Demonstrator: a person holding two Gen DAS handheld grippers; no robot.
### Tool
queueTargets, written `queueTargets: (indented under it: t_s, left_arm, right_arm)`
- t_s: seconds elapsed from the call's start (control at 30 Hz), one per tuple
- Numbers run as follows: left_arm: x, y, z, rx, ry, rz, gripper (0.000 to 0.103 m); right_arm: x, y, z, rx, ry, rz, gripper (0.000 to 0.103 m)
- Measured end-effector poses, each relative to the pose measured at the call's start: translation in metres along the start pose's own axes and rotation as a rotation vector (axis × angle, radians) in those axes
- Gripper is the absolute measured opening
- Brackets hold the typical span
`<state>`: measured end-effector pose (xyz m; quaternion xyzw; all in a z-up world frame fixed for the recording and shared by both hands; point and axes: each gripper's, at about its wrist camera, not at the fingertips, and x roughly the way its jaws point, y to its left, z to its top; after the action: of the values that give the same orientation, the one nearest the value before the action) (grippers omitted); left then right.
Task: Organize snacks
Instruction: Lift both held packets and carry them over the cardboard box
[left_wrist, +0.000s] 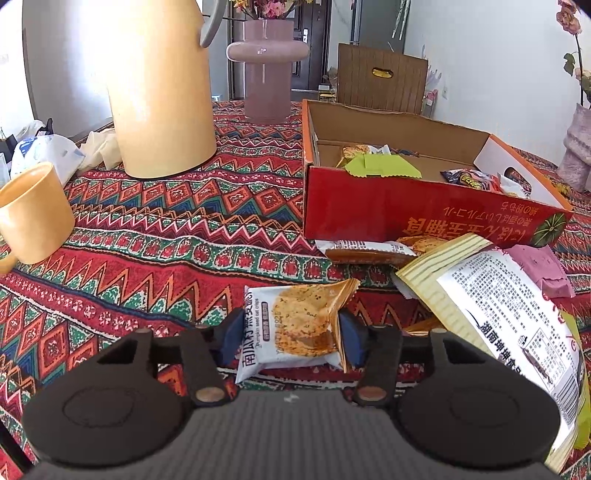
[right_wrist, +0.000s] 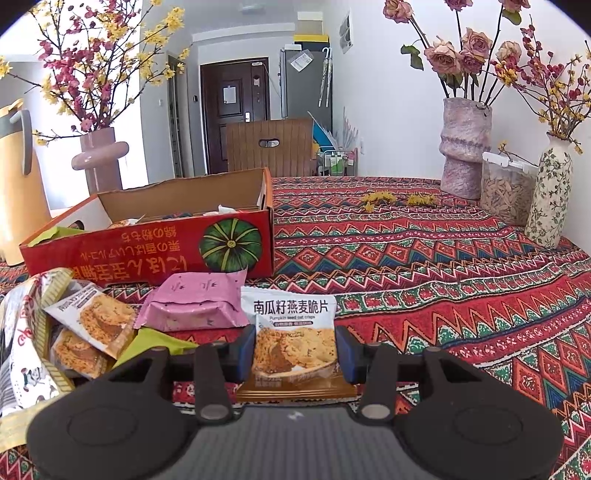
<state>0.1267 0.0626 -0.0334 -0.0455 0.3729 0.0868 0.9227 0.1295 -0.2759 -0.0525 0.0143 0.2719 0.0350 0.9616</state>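
At six o'clock in each wrist view a gripper pinches an oat-crisp packet: the left gripper holds one packet lying sideways, the right gripper holds another upright, both low over the surface. The red box, at one o'clock from the left gripper and eleven o'clock from the right, already contains a few snacks.

The packets are slick, air-puffed film, pinched across the soft middle, so they could slide out or twist on the lift, and a hard squeeze could crack the crisps. The box is light cardboard with a raised wall; a low carry could snag a crimped edge or shove it along the woven patterned cloth. The loose heap beside it, a pink packet and a large printed bag, could get dragged.
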Motion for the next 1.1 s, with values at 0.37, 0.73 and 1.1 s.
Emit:
queueTargets:
  t_s: [0.37,0.73,1.1]
  left_arm:
    - [-0.031,0.002,0.019,0.003,-0.101,-0.021,0.055]
    - [-0.049,-0.023,0.052,0.049,-0.202,-0.060,0.055]
    - [-0.049,-0.051,0.087,0.082,-0.279,-0.088,0.055]
  right_arm:
    - [-0.020,0.013,0.018,-0.030,-0.060,0.045,0.044]
    - [-0.026,0.044,0.059,-0.095,-0.141,0.128,0.044]
    - [0.000,0.074,0.098,-0.149,-0.156,0.196,0.044]
